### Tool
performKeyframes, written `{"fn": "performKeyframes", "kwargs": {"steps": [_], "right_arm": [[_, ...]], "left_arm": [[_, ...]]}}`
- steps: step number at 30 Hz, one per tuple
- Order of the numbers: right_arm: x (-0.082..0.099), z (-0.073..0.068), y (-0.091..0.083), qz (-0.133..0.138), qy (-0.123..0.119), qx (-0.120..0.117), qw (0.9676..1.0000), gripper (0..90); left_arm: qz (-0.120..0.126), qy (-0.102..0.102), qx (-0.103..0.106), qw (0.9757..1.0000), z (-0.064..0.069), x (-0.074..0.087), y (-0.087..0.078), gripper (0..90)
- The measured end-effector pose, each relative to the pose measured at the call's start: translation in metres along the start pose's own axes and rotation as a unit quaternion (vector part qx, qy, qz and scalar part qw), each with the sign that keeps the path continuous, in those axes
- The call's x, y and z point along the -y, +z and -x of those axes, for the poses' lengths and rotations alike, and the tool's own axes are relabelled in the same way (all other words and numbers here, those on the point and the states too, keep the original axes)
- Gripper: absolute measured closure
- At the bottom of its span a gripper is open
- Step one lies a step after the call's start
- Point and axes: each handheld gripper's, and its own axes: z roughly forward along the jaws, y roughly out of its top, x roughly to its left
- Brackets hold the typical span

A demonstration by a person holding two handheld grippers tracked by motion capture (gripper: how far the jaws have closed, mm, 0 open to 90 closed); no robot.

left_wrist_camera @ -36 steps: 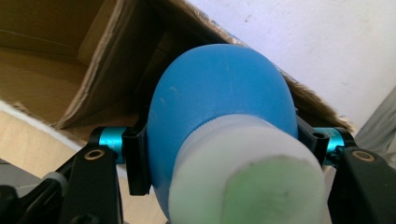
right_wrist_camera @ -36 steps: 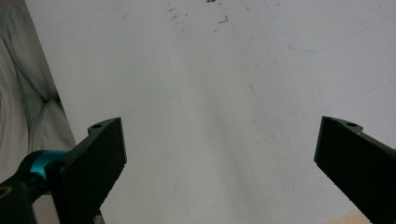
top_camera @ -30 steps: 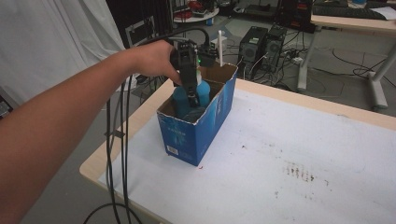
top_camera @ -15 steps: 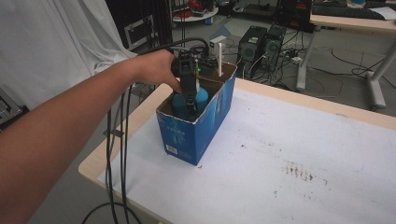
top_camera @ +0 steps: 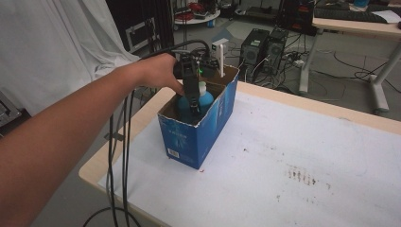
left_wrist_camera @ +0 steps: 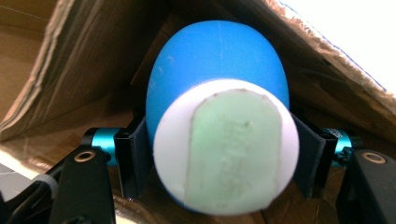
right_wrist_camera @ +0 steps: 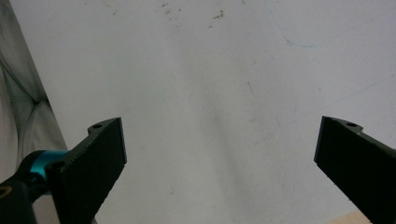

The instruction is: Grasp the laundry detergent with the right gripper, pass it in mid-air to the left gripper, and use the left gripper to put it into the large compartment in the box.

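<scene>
Covering the table (top_camera: 302, 156) is a stained white sheet; computer towers (top_camera: 265, 47) and cables sit on the floor behind; my left gripper (top_camera: 193, 97) reaches into the blue cardboard box (top_camera: 198, 137) at the table's left edge, jaws clamped on a blue bottle (left_wrist_camera: 217, 70) with white cap (left_wrist_camera: 226, 149); my right gripper (right_wrist_camera: 219, 154) gapes wide over white sheet.

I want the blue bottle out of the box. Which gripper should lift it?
The left gripper, probably. Its jaws already clamp the blue bottle inside the cardboard box. The right gripper is open over the bare white table cover.
</scene>
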Motion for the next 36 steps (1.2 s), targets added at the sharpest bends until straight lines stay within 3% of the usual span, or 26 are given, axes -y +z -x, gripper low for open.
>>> {"fn": "performKeyframes", "kwargs": {"steps": [8,15,20,28,36], "right_arm": [[-0.001,0.000,0.001,0.000,-0.001,0.000,1.0000,1.6],[-0.003,-0.002,0.001,-0.001,-0.005,0.001,1.0000,1.6],[-0.003,-0.003,0.000,0.001,-0.004,0.001,1.0000,1.6],[-0.001,-0.005,-0.003,0.004,-0.004,0.004,1.0000,1.6],[0.000,-0.007,-0.006,0.010,-0.001,0.010,0.9999,1.6]], "left_arm": [[0.046,-0.018,0.013,0.9987,-0.004,0.008,-0.010,29.2],[0.085,-0.028,0.016,0.9959,-0.005,0.010,-0.033,26.0],[0.098,-0.033,0.014,0.9945,-0.003,0.008,-0.054,25.9],[0.119,-0.011,0.003,0.9929,0.008,0.000,-0.084,25.9],[0.121,0.006,-0.018,0.9925,0.023,-0.012,-0.101,25.9]]}}
